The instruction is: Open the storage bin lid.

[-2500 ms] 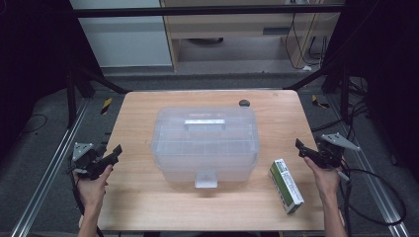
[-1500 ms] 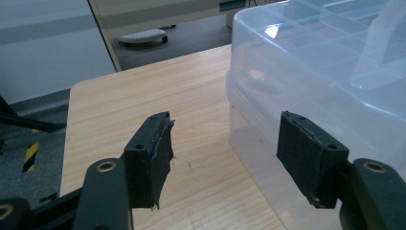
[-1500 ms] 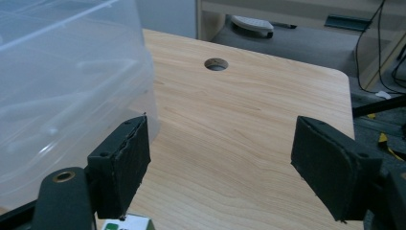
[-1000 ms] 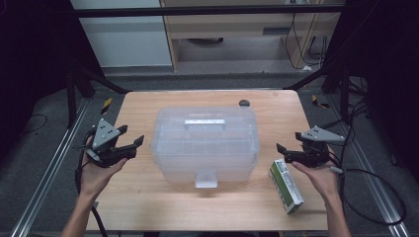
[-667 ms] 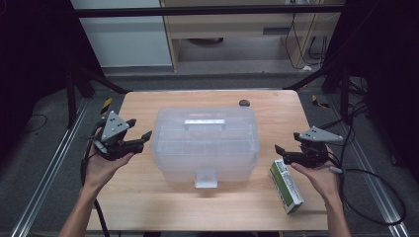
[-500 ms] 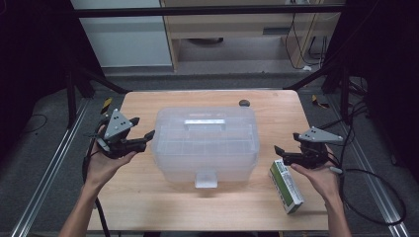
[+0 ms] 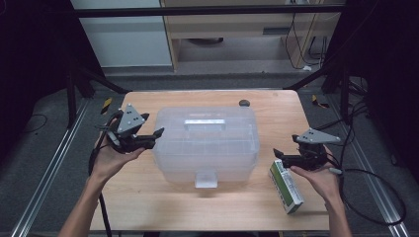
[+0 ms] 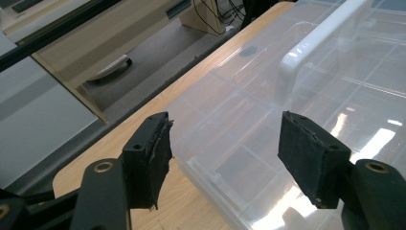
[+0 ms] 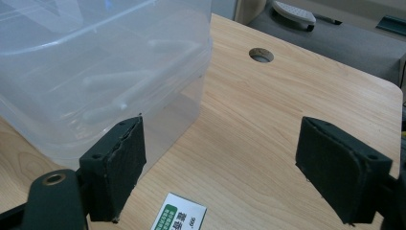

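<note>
- Lower right of high view: green-and-white rectangular carton (image 7: 286, 185) flat on the light wooden table (image 7: 148, 207), long axis running near-to-far, just below the right gripper (image 7: 280, 157). One printed corner seen at bottom centre of right gripper view (image 9: 179, 218).
- Right gripper: jaws wide apart, nothing between them; right gripper view (image 9: 220, 172) shows bare tabletop in the gap. Held just right of the box's right end, not touching.
- Centre of high view: large clear plastic storage box with white top handle (image 7: 205, 143), lid down, white front latch (image 7: 205, 179) facing the near edge. Long axis left-to-right across the table.
- Left gripper (image 7: 157, 137): jaws spread wide, empty, tips pointing right at the box's left end, almost at the wall; contact cannot be told. In left gripper view (image 8: 222, 158), box corner and lid sit between the pads, white handle (image 8: 311, 50) at upper right.
- Key relation: box lies between the two grippers, one at each short end; left gripper the closer. Judged step: closing in on both ends, likely for a two-handed hold.
- Upper centre, far table edge: small dark round hole (image 7: 243, 103).
</note>
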A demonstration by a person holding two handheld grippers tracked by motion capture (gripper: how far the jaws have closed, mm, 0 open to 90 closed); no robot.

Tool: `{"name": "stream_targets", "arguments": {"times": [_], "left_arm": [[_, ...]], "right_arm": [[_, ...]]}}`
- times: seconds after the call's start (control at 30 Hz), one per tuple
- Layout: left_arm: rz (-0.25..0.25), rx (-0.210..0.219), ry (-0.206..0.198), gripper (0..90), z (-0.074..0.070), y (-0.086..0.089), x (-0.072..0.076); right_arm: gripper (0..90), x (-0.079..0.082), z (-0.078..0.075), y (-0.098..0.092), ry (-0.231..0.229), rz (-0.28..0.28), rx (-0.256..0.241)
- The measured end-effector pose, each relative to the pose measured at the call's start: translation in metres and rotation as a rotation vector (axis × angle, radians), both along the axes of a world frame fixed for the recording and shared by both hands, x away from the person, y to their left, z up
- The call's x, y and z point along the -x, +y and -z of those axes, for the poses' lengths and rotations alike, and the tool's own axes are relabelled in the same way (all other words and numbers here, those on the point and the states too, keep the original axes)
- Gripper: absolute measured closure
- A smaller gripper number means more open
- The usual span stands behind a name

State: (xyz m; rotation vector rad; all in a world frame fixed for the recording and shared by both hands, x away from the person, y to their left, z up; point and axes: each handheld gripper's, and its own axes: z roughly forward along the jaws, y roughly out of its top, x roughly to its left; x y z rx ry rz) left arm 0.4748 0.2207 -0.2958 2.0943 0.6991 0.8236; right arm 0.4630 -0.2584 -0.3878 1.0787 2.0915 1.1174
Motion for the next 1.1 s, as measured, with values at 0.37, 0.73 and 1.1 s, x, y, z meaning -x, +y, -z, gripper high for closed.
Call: {"name": "stream_targets", "arguments": {"times": [0.37, 0.73, 1.1], "left_arm": [[0.044, -0.082, -0.022, 33.9, -0.011, -0.02, -0.005], [0.076, -0.175, -0.063, 34.0, -0.019, -0.048, -0.003], [0.11, -0.254, -0.088, 34.5, -0.024, -0.069, -0.003]], "right_arm": [[17.6, 0.0, 0.005, -0.003, 0.01, 0.029, 0.009], [17.6, -0.003, 0.009, -0.004, 0.016, 0.065, 0.02], [17.6, -0.003, 0.011, -0.004, 0.025, 0.073, 0.025]]}}
